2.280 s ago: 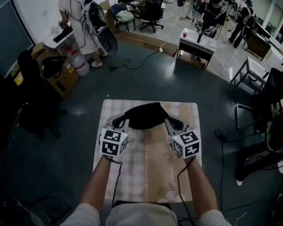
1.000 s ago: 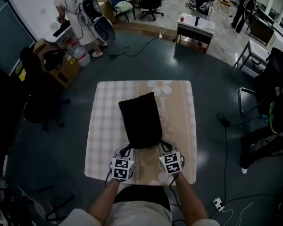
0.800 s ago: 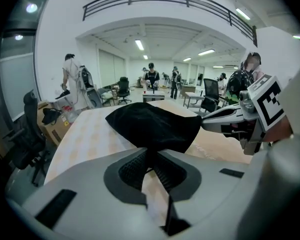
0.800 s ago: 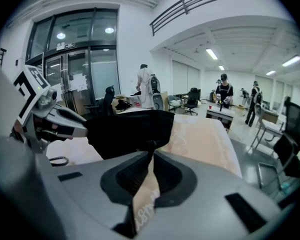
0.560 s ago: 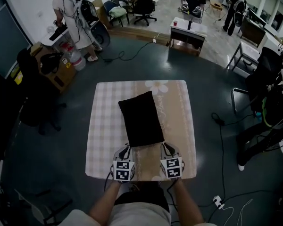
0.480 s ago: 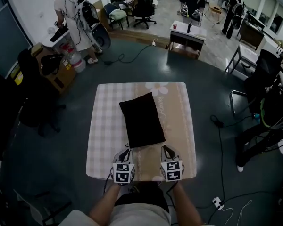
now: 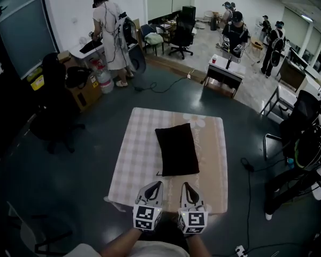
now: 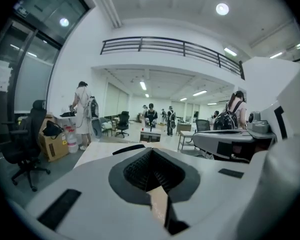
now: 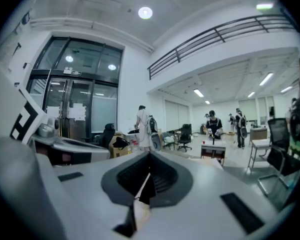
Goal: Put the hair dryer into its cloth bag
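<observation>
Both grippers clenched empty, short of the black bag

The jaws of the left gripper [image 7: 157,184] and right gripper [image 7: 185,186] were pressed together on nothing. Beyond them, well apart, the cloth bag [image 7: 177,149] was laid flat as a plain black oblong near the middle of the checked tablecloth [image 7: 135,159].

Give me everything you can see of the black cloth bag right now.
The black cloth bag is matte fabric, roughly rectangular, lying flat mid-table on the checked cloth, long side pointing away from the person. Its mouth cannot be made out. Only that cloth touches it; the left gripper and right gripper hover shut, clear of its near end.
</observation>
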The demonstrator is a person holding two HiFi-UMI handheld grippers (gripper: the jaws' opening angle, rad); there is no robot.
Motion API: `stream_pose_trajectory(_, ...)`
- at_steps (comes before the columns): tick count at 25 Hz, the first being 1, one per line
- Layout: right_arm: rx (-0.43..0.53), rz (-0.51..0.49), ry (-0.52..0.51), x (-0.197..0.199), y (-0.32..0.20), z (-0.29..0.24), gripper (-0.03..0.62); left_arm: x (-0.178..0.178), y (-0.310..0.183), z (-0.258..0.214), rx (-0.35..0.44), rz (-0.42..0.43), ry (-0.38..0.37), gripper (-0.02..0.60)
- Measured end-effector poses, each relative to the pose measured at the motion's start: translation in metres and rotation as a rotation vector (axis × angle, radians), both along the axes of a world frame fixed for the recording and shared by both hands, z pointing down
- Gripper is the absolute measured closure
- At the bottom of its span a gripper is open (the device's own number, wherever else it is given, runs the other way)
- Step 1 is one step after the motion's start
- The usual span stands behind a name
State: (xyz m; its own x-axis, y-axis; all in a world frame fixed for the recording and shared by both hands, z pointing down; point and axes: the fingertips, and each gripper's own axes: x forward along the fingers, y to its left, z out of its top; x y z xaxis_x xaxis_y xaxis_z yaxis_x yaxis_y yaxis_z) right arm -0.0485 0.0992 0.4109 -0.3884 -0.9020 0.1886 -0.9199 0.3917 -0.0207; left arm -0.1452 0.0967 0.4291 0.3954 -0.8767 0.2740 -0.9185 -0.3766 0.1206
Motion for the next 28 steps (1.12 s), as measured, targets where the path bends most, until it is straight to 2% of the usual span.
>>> stream_pose_trajectory(5,0.056,0.001,0.033,-0.017,0.026,-0.029,0.579,-0.011,0.022,-0.024,0.076,0.007,-0.019,0.574)
stream_pose_trajectory(10,0.073,0.013,0.05,-0.025,0.043,-0.038,0.579,-0.021,0.036,-0.029,0.078,0.007,0.006,0.574)
stream_pose_trajectory(18,0.067,0.02,0.077,-0.04,0.055,-0.044,0.579,-0.031,0.045,-0.043,0.109,0.024,-0.002,0.574)
stream_pose_trajectory(21,0.071,0.014,0.099,-0.044,0.059,-0.046,0.579,-0.03,0.046,-0.043,0.099,0.034,0.012,0.574)
stream_pose_trajectory(28,0.095,0.036,0.136,-0.037,0.059,-0.051,0.579,-0.018,0.048,-0.049,0.131,0.074,0.008,0.574)
